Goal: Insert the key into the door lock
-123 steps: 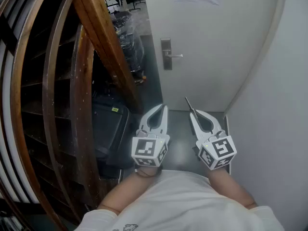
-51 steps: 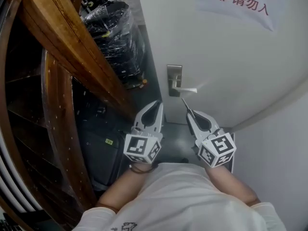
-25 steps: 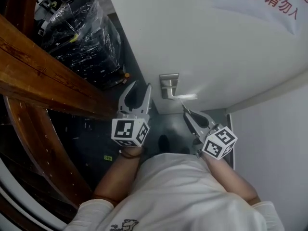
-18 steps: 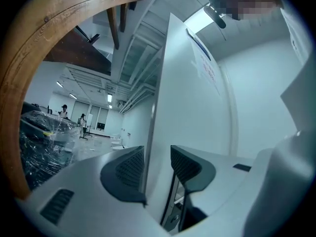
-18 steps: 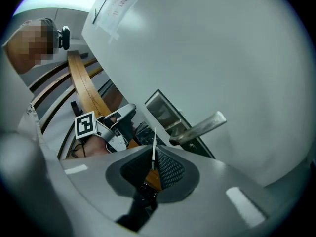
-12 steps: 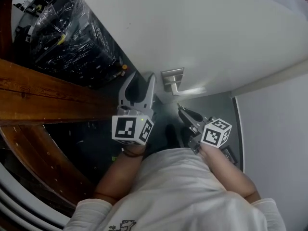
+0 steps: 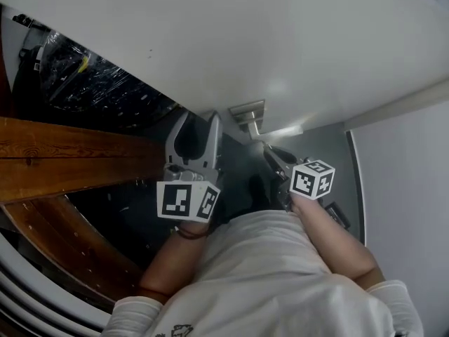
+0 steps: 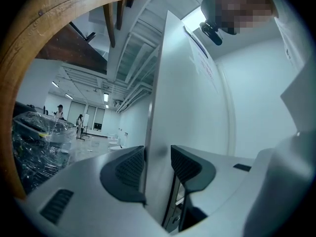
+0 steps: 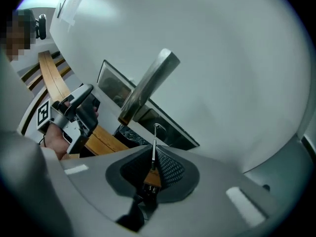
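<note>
Astride the door (image 8: 190, 107) edge, our left tongs (image 8: 158, 165) have just been opening and stand released, likely to steady it; our right tongs (image 9: 157, 162) clench the key (image 9: 154, 144), blade aimed at the lock plate (image 9: 169, 129) beneath the handle (image 9: 148, 85), not yet inserted.

Centre of the head view, the lock plate (image 7: 247, 111) is a small slanted patch, and no keyhole can be made out. In the right gripper view the key (image 9: 154, 147) has its bow mostly buried between the pads (image 9: 170, 168), and the handle (image 9: 147, 85) covers the plate's middle. Far-off people (image 8: 59, 113) at the left gripper view's left edge are too small to tell.
</note>
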A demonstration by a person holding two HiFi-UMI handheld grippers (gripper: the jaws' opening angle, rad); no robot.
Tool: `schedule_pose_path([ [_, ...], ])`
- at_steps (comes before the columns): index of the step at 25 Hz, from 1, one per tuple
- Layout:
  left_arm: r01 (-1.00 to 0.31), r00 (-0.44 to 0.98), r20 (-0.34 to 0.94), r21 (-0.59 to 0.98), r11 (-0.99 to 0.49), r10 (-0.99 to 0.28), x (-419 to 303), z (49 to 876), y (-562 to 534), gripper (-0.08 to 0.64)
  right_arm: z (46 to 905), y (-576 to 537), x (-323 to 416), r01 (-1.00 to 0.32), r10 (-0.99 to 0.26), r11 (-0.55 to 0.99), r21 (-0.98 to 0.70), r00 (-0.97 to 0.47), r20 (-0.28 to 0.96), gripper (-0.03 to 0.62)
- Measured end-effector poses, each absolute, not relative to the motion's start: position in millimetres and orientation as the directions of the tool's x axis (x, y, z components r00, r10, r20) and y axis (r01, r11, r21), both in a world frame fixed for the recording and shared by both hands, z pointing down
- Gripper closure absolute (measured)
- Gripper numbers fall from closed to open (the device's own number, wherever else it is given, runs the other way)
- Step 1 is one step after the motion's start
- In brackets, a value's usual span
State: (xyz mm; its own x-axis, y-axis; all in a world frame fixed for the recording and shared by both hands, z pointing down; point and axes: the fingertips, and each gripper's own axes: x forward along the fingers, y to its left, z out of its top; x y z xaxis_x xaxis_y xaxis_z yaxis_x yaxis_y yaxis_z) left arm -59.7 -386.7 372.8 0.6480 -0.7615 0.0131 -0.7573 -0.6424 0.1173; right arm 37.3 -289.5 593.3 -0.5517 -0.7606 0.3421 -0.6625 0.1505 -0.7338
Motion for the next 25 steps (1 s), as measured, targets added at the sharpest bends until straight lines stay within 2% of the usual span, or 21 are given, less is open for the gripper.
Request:
schedule_pose_path([
  [25,-0.766,0.639,0.038,0.117,-0.632,-0.768,-59,376,-385,0.403,602,-303,34,-0.567,-0.750,0.113,-0.816,-0.587,0.304,0.568],
])
